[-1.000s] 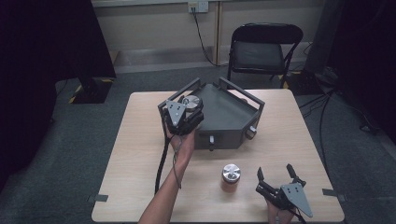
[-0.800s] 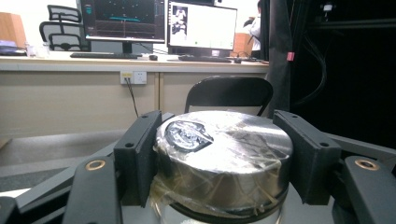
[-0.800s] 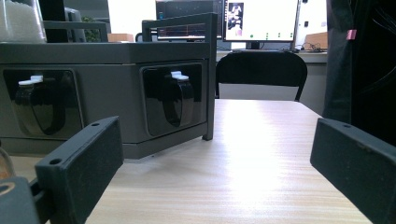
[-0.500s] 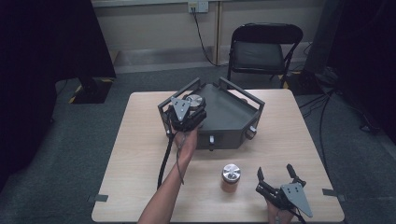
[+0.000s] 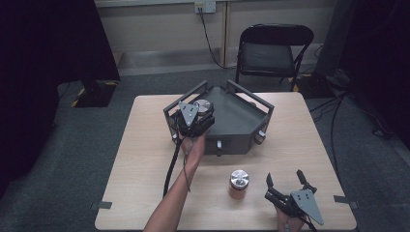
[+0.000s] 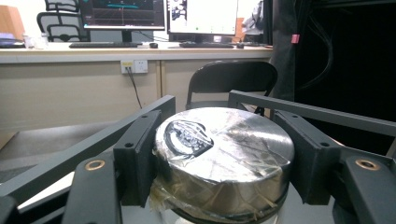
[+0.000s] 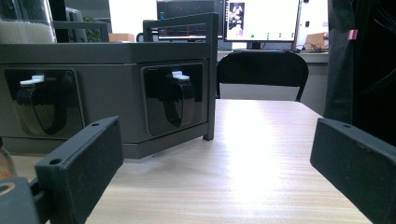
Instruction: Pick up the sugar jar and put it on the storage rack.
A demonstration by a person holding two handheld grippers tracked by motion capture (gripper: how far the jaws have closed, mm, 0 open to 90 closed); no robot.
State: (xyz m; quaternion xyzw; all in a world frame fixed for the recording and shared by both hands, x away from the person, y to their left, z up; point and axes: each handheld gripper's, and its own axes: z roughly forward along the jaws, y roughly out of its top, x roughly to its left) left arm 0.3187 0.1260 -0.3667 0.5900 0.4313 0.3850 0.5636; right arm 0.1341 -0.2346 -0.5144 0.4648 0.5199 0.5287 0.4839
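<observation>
My left gripper (image 5: 203, 108) is shut on a jar with a shiny foil-covered metal lid (image 5: 203, 104), and holds it over the left part of a dark grey angular tray (image 5: 240, 140) with raised rails. In the left gripper view both black jaws press the sides of the jar lid (image 6: 224, 154), with the tray rails (image 6: 327, 114) behind. A second jar with a silver lid (image 5: 239, 179) stands on the table in front of the tray. To its right, near the table's front edge, my right gripper (image 5: 285, 180) stands open with nothing between its jaws.
The right gripper view faces the tray's front wall (image 7: 116, 60), which carries two black knobs (image 7: 177, 100), with bare tabletop (image 7: 261, 149) to the right. A black folding chair (image 5: 270, 50) stands beyond the table's far edge.
The left gripper and its jar have shifted slightly to the right over the tray. The right gripper has not moved.
</observation>
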